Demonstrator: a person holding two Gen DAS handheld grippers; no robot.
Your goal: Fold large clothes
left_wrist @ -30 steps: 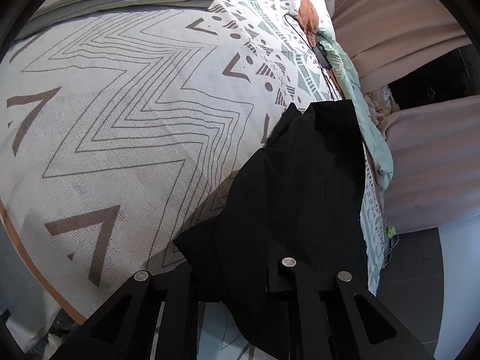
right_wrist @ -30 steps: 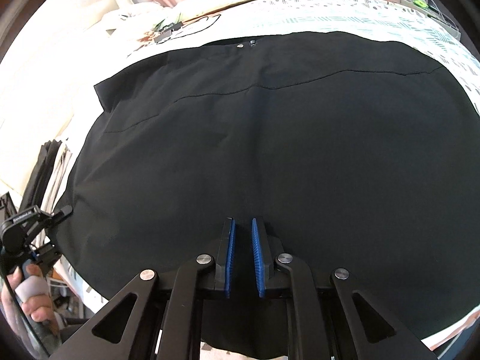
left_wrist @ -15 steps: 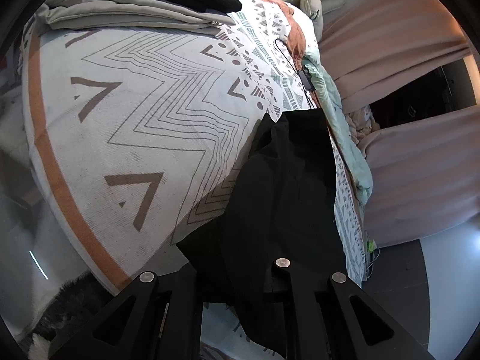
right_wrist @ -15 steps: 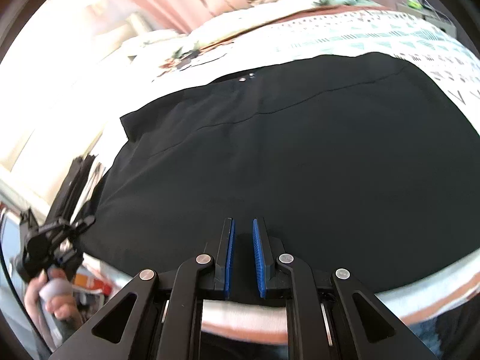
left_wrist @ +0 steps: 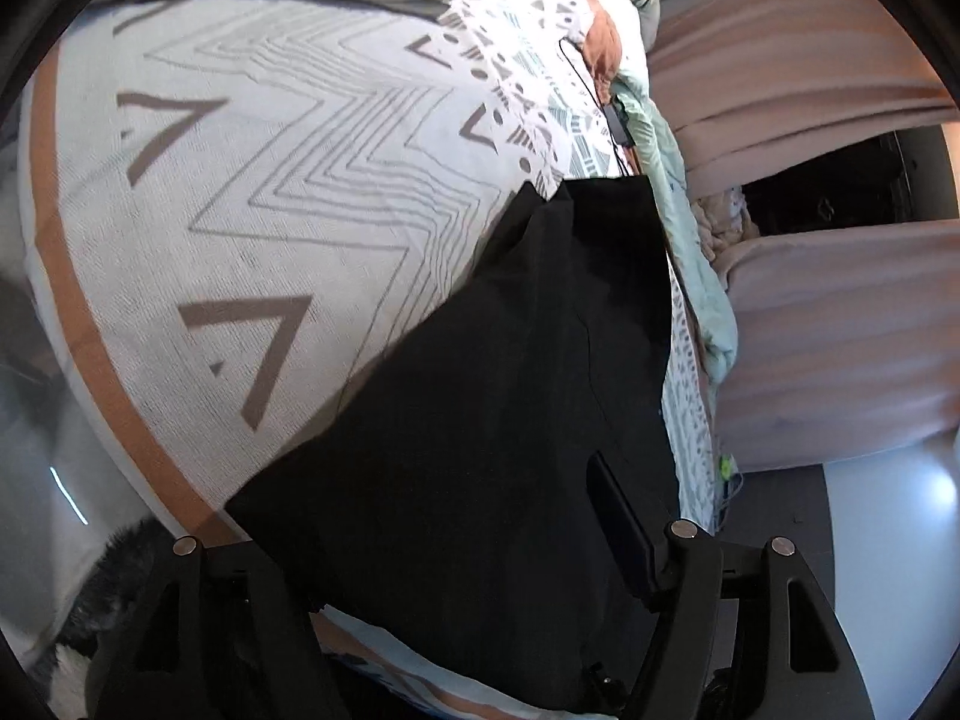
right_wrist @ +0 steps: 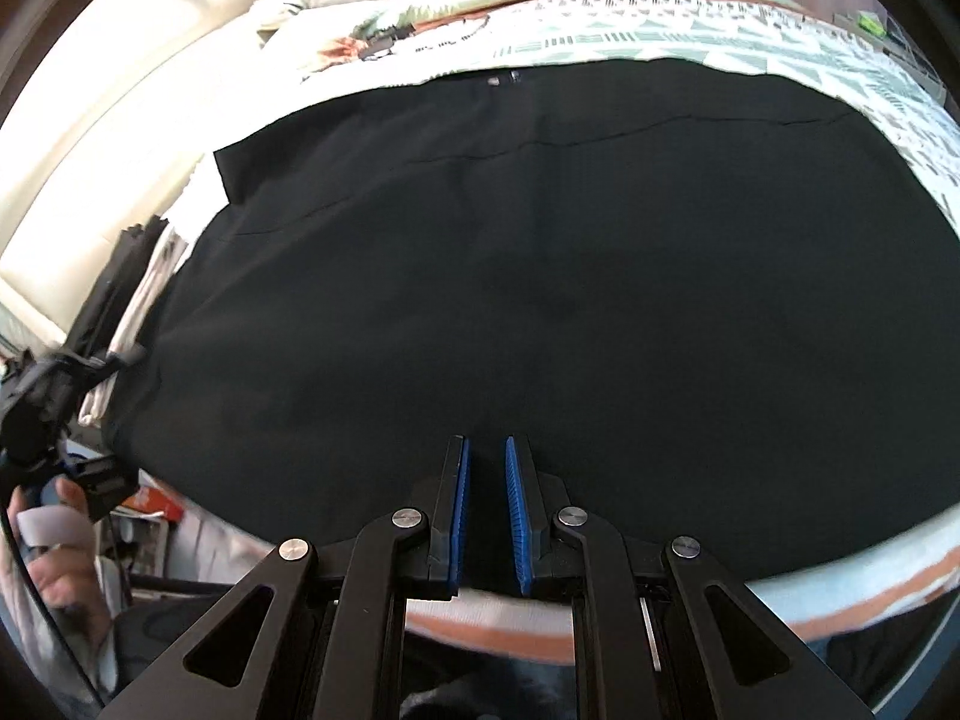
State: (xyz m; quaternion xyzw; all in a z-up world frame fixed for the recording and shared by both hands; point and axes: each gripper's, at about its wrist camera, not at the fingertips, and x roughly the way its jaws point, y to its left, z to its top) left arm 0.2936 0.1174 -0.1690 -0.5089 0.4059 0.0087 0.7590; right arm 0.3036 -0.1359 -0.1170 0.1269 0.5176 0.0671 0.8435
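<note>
Black cloth fills most of what I see: the large garment (right_wrist: 540, 300) lies spread flat across the patterned bedspread (left_wrist: 270, 192), its near hem along the bed's brown-banded edge, so that both my tools can work that hem at once. Just beyond the garment's far edge a dark cable (right_wrist: 384, 45) lies on the bedspread. My right gripper (right_wrist: 485, 480) sits at the near hem with its blue pads (right_wrist: 459, 504) close together and dark cloth between them; I judge it is pinching the hem. My left gripper (left_wrist: 480, 540) is over the garment's side edge, and the cloth drapes over its fingers, so I cannot tell whether it is spread or pressed together. What kind of garment this is I cannot make out.
</note>
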